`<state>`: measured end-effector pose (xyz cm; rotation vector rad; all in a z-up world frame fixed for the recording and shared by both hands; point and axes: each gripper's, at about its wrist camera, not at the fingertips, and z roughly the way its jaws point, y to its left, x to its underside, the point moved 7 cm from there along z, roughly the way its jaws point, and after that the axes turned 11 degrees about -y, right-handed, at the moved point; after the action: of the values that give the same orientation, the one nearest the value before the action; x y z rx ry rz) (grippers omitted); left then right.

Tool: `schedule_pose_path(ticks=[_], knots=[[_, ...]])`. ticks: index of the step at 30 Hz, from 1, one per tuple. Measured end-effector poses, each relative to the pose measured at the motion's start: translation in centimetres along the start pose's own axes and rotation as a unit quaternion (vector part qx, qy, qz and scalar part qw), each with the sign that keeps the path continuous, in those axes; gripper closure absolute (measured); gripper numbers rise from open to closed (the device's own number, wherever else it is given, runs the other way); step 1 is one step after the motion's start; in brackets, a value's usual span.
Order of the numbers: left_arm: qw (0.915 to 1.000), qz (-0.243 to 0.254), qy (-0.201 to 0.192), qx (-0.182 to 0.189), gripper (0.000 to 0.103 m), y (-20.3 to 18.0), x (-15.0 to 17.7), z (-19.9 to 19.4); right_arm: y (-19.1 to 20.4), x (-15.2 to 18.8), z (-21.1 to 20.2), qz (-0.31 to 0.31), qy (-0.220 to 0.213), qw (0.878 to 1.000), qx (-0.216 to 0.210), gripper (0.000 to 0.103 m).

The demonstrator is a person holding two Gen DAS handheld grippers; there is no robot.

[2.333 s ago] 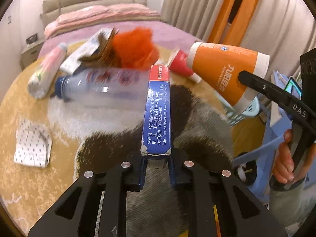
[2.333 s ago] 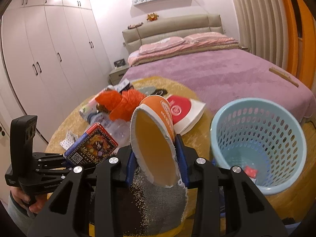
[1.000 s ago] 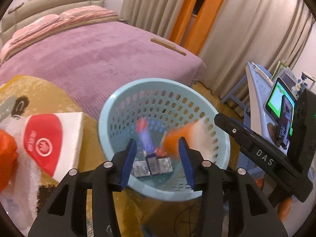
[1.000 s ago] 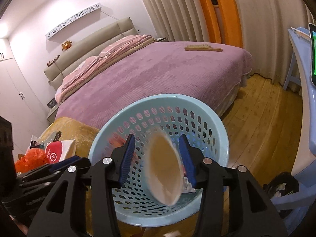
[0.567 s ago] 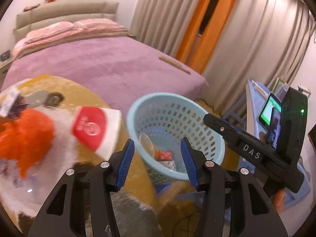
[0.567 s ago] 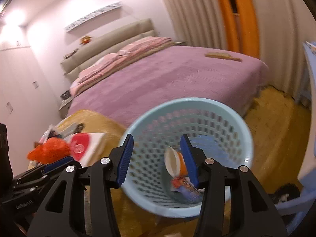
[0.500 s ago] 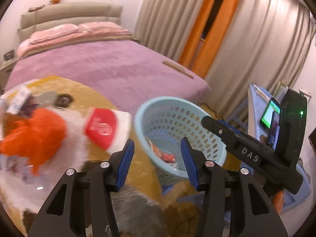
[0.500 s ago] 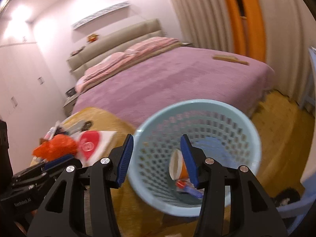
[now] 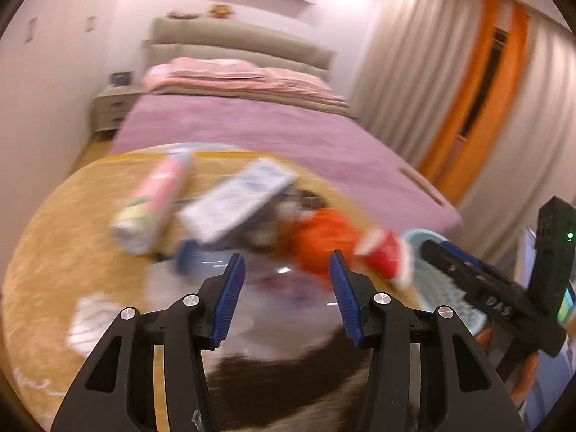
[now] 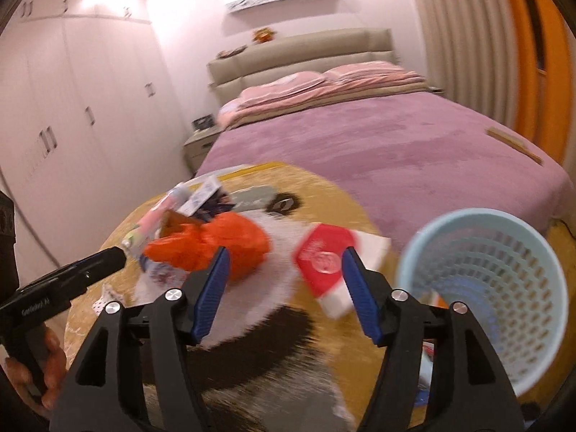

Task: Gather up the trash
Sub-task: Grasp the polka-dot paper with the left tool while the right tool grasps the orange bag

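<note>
Both views are blurred by motion. Trash lies on a round yellow rug (image 9: pixel 54 252): an orange crumpled bag (image 10: pixel 216 248), a red-and-white carton (image 10: pixel 331 262), a pink tube (image 9: pixel 151 208), a white packet (image 9: pixel 237 201) and a clear bottle with a blue cap (image 9: pixel 190 257). The light-blue basket (image 10: pixel 504 288) stands at the right of the rug. My left gripper (image 9: pixel 286 295) is open and empty above the bottle. My right gripper (image 10: pixel 284 291) has its jaws opening, nothing between them, between the orange bag and the carton.
A bed with a purple cover (image 10: pixel 396 151) fills the far side. White wardrobes (image 10: pixel 72 126) line the left wall, curtains (image 9: pixel 450 90) the right. A small spotted white paper (image 9: pixel 90 320) lies on the rug at the left. A hand (image 10: pixel 32 360) grips the left tool.
Both grippers swung left from over the basket to over the rug's trash. The blue box and the orange cup, dropped a second ago, lie in the basket. The right jaws stand wider.
</note>
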<state>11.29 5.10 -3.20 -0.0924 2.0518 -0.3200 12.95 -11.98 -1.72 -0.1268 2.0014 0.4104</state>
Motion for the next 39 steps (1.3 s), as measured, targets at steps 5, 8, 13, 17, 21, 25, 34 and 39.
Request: schedule_pose_path(ticks=[5, 8, 13, 17, 21, 25, 34, 39], knots=[[0.9975, -0.027, 0.021, -0.062, 0.055, 6.4, 0.9, -0.5, 2.3, 0.3, 3.2, 0.006, 0.032, 0.999, -0.034, 0.030], [0.9951, -0.044, 0.029, -0.084, 0.049, 9.2, 1.7, -1.0, 3.6, 0.6, 4.8, 0.002, 0.047, 0.998, -0.043, 0.029], [0.9917, -0.070, 0.035, -0.102, 0.043, 12.2, 2.6, -1.4, 4.8, 1.0, 6.7, -0.003, 0.062, 0.997, -0.045, 0.021], [0.9909, -0.068, 0.044, -0.107, 0.038, 12.7, 3.1, -0.9, 4.9, 1.9, 8.6, 0.008, 0.093, 0.994, -0.051, 0.019], [0.9888, -0.053, 0.059, -0.127, 0.036, 13.0, 4.4, 0.0, 4.8, 2.9, 9.7, 0.020, 0.112, 0.991, -0.063, 0.020], [0.9872, -0.050, 0.069, -0.135, 0.036, 13.0, 5.4, 0.5, 5.5, 3.1, 9.4, 0.001, 0.112, 0.991, -0.069, 0.045], [0.9823, 0.015, 0.073, -0.172, 0.049, 11.4, 6.0, 0.6, 6.3, 3.0, 8.8, -0.022, 0.094, 0.993, -0.066, 0.078], [0.9844, 0.035, 0.072, -0.156, 0.073, 10.0, 6.1, 0.2, 6.5, 2.1, 7.2, -0.027, 0.065, 0.996, -0.063, 0.080]])
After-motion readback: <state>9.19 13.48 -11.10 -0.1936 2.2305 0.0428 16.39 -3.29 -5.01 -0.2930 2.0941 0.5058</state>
